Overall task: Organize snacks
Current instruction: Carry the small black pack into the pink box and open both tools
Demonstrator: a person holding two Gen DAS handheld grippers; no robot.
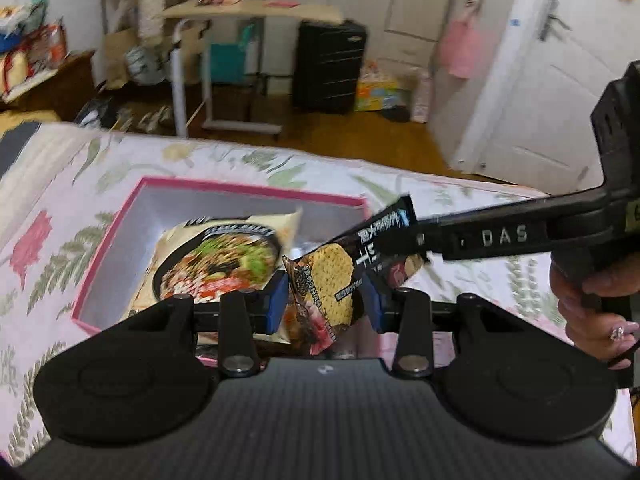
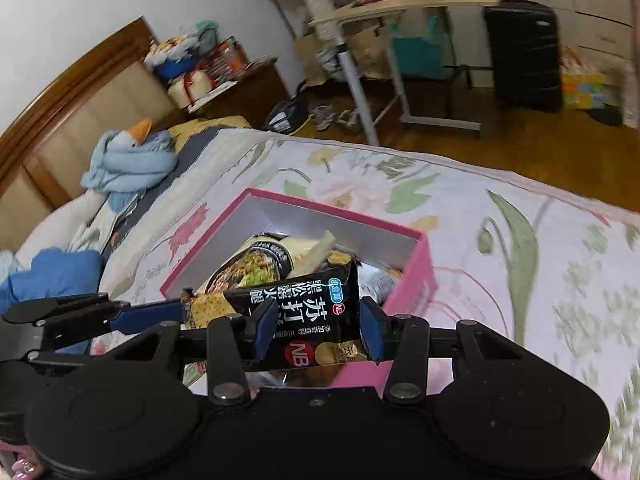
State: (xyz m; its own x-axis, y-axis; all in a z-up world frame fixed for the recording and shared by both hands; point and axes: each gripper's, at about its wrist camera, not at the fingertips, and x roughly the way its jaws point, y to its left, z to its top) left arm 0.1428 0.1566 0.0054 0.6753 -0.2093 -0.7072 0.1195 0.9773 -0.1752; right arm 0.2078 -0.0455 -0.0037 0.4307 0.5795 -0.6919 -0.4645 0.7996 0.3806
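Left wrist view: our left gripper point(image 1: 326, 300) pinches the black soda cracker packet point(image 1: 340, 276) over the pink box point(image 1: 120, 224), noodle bag point(image 1: 224, 264) at 10 o'clock. Right wrist view: right gripper point(image 2: 318, 334) clamps the packet's point(image 2: 312, 320) other end above the box point(image 2: 416, 280)

Black cracker packet point(image 2: 308, 320); pink box point(image 2: 408, 292), seemingly silver-lined; floral pink-green bedspread point(image 2: 500, 240); blue-padded tongs point(image 2: 319, 330).

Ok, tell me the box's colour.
Box: pink outside, silvery-grey inside. Clearest in the right wrist view.
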